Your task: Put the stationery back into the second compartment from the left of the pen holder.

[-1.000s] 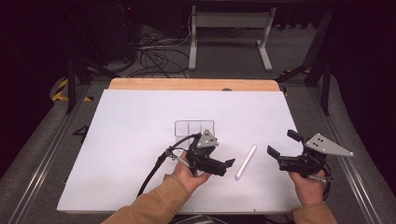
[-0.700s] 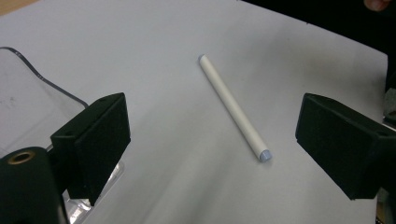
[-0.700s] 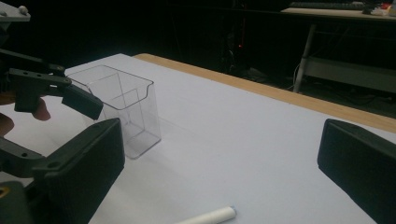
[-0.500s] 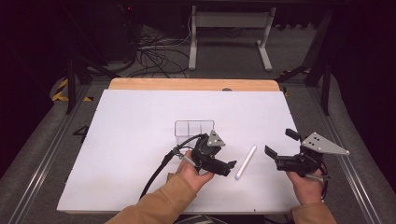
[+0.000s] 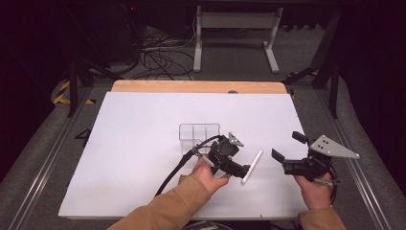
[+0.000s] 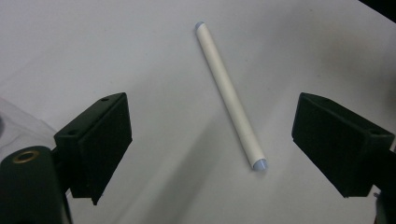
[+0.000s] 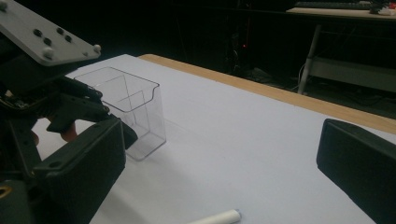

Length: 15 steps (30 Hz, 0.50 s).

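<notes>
Right in the middle-front of the table (image 5: 143, 143) there's a white stick (image 5: 252, 166), looks like a thin tube or a piece of chalk with bluish end caps, lying flat on the white sheet and angled a bit. From the left gripper view the white stick (image 6: 229, 95) sits between the two black jaws, which are spread wide with neither one touching it. The left gripper (image 5: 244, 171) is just beside the near end of the stick, pointing at it from the left, with the person's hand (image 5: 207, 173) wrapped around its handle and a tan sleeve (image 5: 163, 211) coming up from the bottom edge. Just behind that gripper stands a clear plastic box (image 5: 199, 136), upright, with a divider inside; the right gripper view catches the same box (image 7: 128, 108) behind the left gripper's grey plate. The right gripper (image 5: 286, 152) is off to the right of the stick, clearly apart from it, jaws also spread wide and holding nothing. Along the far edge of the table a wooden strip (image 5: 198, 86) shows past the white sheet.
</notes>
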Tool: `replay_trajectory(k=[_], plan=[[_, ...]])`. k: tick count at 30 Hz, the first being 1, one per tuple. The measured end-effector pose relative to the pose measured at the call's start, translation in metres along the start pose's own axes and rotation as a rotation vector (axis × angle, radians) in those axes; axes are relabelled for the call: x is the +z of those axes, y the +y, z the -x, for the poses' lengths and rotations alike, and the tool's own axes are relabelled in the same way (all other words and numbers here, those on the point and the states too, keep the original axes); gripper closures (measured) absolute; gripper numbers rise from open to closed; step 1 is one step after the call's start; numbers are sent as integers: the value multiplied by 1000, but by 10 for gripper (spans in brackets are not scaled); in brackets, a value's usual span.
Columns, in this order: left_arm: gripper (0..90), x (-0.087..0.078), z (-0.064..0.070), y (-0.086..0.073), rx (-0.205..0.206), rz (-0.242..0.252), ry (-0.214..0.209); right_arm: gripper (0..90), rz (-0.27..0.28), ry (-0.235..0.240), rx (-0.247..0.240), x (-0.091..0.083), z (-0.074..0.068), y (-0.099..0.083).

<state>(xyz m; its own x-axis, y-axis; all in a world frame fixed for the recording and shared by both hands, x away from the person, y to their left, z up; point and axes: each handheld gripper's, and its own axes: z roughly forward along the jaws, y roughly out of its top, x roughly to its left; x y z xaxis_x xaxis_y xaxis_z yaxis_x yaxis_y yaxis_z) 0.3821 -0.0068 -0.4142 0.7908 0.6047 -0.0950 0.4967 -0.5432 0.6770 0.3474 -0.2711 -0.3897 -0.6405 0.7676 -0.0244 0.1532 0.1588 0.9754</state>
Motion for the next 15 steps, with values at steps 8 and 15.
replay_trajectory(k=[8,15], plan=[[156,22,2,8,-9,-47,19,21,-5,6,7,0,0,0],[170,39,6,13,-22,-95,7,21,-5,8,6,0,0,0]])
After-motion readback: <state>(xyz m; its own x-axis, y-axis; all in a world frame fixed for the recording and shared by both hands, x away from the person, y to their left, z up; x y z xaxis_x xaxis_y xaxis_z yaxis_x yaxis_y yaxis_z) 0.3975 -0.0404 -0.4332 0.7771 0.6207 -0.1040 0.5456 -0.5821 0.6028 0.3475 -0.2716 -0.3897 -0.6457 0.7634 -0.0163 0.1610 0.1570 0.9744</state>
